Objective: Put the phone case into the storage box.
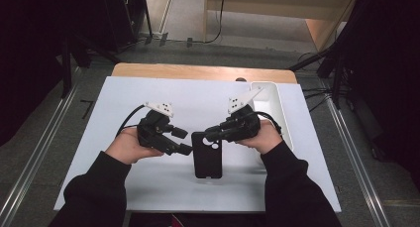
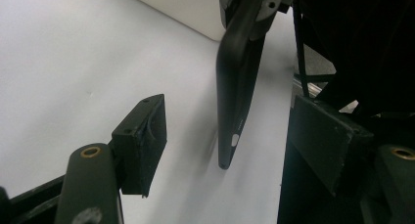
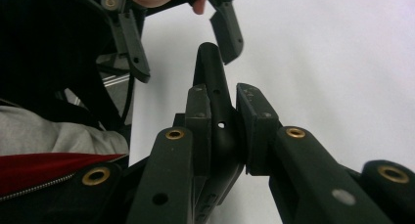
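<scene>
Right gripper (image 3: 222,111) clamps phone case (image 1: 207,155); left gripper (image 2: 235,136) open around it; high view probably hides pads

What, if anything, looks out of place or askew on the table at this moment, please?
Nothing looks spilled or damaged. The black phone case is the one thing not lying flat: the right gripper pinches it by one end, so it hangs on edge above the white table, between the open jaws of the left gripper.

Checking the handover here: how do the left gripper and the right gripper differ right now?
The right gripper is shut on the black phone case, its pads pressing the case's edge; the left gripper stands open, the case between its jaws but untouched. In the high view, the right one sits over the case's top end, the left beside it. Both are black and hand-held.
</scene>
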The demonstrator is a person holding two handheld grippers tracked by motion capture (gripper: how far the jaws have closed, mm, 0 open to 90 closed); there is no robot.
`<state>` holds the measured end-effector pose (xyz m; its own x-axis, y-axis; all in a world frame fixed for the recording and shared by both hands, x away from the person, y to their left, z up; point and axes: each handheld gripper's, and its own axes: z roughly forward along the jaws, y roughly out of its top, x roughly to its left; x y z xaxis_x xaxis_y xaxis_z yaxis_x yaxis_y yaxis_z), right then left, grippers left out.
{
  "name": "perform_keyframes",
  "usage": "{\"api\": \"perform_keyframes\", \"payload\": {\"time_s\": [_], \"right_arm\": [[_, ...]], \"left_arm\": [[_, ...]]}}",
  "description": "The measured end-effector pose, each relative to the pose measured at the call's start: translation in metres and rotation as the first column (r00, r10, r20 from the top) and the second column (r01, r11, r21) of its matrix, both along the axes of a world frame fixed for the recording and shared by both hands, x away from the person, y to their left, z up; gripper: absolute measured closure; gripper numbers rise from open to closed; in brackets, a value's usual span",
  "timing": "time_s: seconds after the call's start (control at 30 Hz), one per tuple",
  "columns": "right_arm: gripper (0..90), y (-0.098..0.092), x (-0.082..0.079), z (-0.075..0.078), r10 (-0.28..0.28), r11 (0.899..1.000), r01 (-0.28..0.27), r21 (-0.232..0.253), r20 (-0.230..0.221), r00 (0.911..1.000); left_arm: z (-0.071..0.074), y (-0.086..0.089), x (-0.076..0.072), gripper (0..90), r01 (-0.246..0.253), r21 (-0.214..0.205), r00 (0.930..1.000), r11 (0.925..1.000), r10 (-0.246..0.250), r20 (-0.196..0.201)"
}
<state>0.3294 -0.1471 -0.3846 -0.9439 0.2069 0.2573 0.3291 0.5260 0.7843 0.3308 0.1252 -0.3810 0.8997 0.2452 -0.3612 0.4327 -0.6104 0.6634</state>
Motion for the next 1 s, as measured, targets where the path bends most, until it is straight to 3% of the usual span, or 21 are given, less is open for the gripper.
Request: {"api": "perform_keyframes", "payload": {"time_s": [0.17,0.3,0.43,0.6,0.77,0.87,1.0], "right_arm": [[74.5,0.004,0.003,0.004,0.044,0.999,-0.044,-0.005,0.001,0.999],[74.5,0.004,0.005,0.005,0.061,0.998,-0.061,-0.007,0.004,0.9981],[74.5,0.003,0.006,0.005,0.065,0.998,-0.065,-0.011,-0.011,0.9978],[74.6,0.005,0.006,0.003,0.073,0.997,-0.074,-0.028,-0.02,0.9971],[74.6,0.009,0.006,0.001,0.093,0.995,-0.094,-0.04,-0.036,0.9951],[74.6,0.01,0.006,0.0,0.101,0.994,-0.103,-0.042,-0.051,0.9936],[74.6,0.012,0.005,-0.001,0.111,0.992,-0.114,-0.051,-0.059,0.9921]], "left_arm": [[0.004,-0.002,0.008,29.4,-0.002,-0.001,1.0,1.0,0.002,-0.007],[0.006,-0.004,0.013,31.4,0.035,0.007,0.999,0.9994,-0.035,-0.027],[0.008,-0.008,0.016,33.1,0.063,0.034,0.9978,0.9974,-0.063,-0.021],[0.009,-0.014,0.017,41.0,0.089,0.059,0.996,0.9943,-0.089,-0.015],[0.006,-0.019,0.019,51.3,0.096,0.079,0.9935,0.9922,-0.09,-0.069],[0.006,-0.022,0.017,58.6,0.127,0.079,0.9895,0.9887,-0.121,-0.08],[0.005,-0.026,0.014,66.5,0.142,0.085,0.9889,0.9861,-0.138,-0.056]]}}
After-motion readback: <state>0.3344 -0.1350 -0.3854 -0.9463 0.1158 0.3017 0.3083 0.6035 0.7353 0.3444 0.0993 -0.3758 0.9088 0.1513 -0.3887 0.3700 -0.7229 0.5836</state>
